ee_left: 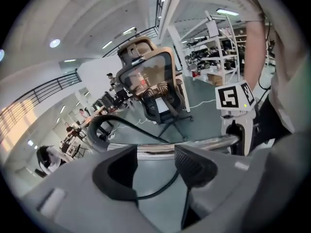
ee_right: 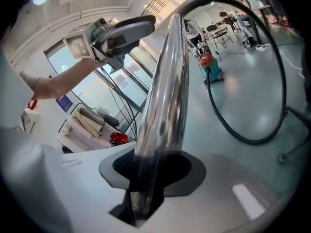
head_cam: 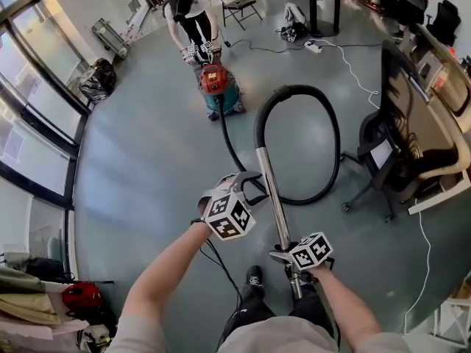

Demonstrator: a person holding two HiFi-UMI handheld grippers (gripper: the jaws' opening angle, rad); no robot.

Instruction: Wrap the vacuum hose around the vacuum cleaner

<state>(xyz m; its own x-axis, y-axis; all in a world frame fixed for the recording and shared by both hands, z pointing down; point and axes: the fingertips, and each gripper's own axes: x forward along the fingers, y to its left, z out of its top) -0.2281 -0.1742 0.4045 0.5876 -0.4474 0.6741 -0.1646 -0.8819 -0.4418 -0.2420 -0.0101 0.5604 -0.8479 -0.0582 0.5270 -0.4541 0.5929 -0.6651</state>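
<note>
While the black hose [head_cam: 294,89] lies in one wide loop on the floor [head_cam: 147,160], the biggest risk is the loop itself. Its far side passes just beside the base of the office chair [head_cam: 386,153], so a hard pull could hook it there, or drag the vacuum cleaner [head_cam: 219,88] over. That red-and-teal machine stands well apart from the wearer, at the feet of another person [head_cam: 193,20]. One end of the hose runs to it and the other ends in the metal wand [head_cam: 270,190] near the wearer.

Next down, the wand is long and held only near its lower end. If swung carelessly it could lever out of the grip or strike the chair. A white cable [head_cam: 353,68] on the floor beyond the loop could also get swept up in a turn.

The right hand-held gripper [ee_right: 151,166] is clenched on the wand's shaft. The left hand-held gripper [ee_left: 156,154] is released, jaws apart, with the wand lying across just past their tips. A smooth chrome tube held by one clamp may twist or slide, and a misjudged close by the left could miss it.

Counted:
- one office chair
- one vacuum cleaner
- one hose
- one wand
- two hand-held grippers
</note>
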